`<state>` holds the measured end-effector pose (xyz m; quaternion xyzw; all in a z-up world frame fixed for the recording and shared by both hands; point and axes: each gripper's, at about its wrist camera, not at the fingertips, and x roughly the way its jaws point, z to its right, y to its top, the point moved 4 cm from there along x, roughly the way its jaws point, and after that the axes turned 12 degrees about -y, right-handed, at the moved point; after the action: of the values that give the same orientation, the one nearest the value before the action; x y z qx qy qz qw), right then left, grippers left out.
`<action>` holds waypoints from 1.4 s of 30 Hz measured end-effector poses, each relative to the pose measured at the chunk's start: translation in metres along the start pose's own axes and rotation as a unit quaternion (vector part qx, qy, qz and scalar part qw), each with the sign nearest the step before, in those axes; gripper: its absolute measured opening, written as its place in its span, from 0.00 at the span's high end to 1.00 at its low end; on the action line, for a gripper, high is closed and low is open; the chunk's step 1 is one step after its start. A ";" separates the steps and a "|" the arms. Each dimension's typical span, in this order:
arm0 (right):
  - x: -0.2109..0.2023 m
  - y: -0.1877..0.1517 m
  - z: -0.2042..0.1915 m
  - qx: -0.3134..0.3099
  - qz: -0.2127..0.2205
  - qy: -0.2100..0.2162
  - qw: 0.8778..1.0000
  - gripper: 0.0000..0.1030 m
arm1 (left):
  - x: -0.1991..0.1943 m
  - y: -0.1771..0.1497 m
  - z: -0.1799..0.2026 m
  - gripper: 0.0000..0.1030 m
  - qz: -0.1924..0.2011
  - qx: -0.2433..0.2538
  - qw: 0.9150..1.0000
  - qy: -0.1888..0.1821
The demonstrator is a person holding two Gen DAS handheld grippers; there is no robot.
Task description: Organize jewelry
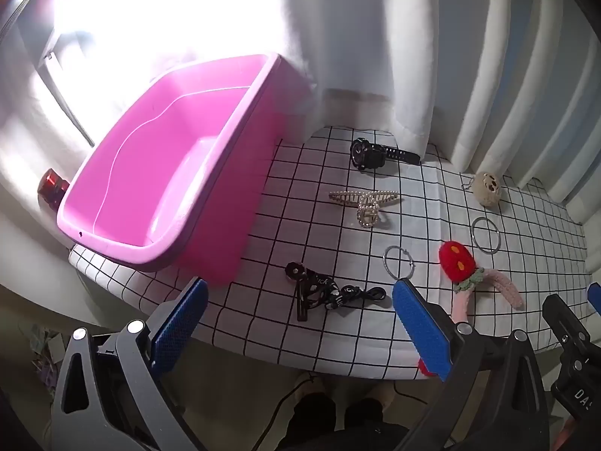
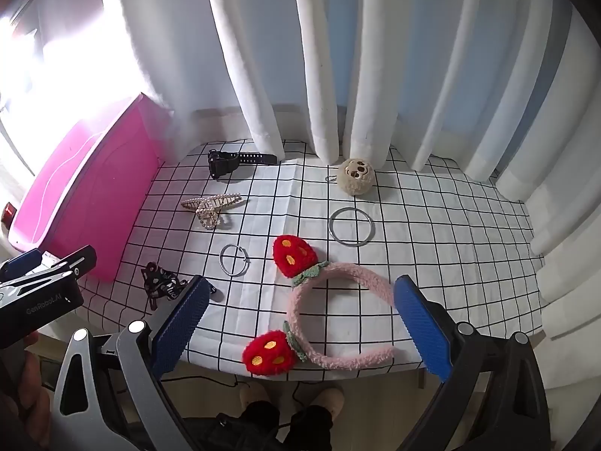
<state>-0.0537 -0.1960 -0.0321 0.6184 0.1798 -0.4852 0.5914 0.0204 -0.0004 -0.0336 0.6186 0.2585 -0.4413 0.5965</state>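
Jaws wide on both grippers; watch (image 2: 240, 161) strap lies crosswise

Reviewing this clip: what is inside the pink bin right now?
Nothing shows inside the pink bin: the left wrist view shows bare floor and walls. The corner nearest the window is washed out by glare, so that part cannot be checked.

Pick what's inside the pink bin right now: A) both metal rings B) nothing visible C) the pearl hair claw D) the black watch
B: the left wrist view shows the pink bin with a bare floor, while the black watch, pearl hair claw and both metal rings lie on the checked cloth.
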 end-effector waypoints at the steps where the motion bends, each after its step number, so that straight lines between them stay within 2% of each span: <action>1: 0.000 0.000 0.000 0.000 0.000 0.000 1.000 0.09 | 0.000 0.000 -0.001 0.06 0.002 -0.007 1.000 -0.008; 9: 0.001 0.000 0.000 0.000 0.000 -0.001 1.000 0.09 | 0.002 -0.003 0.002 0.06 0.000 -0.002 1.000 0.002; 42: 0.000 -0.003 0.000 0.001 0.001 0.000 1.000 0.09 | 0.000 -0.001 0.003 0.06 0.001 -0.002 1.000 -0.001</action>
<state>-0.0555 -0.1953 -0.0338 0.6194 0.1790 -0.4848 0.5910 0.0191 -0.0029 -0.0333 0.6171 0.2578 -0.4407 0.5988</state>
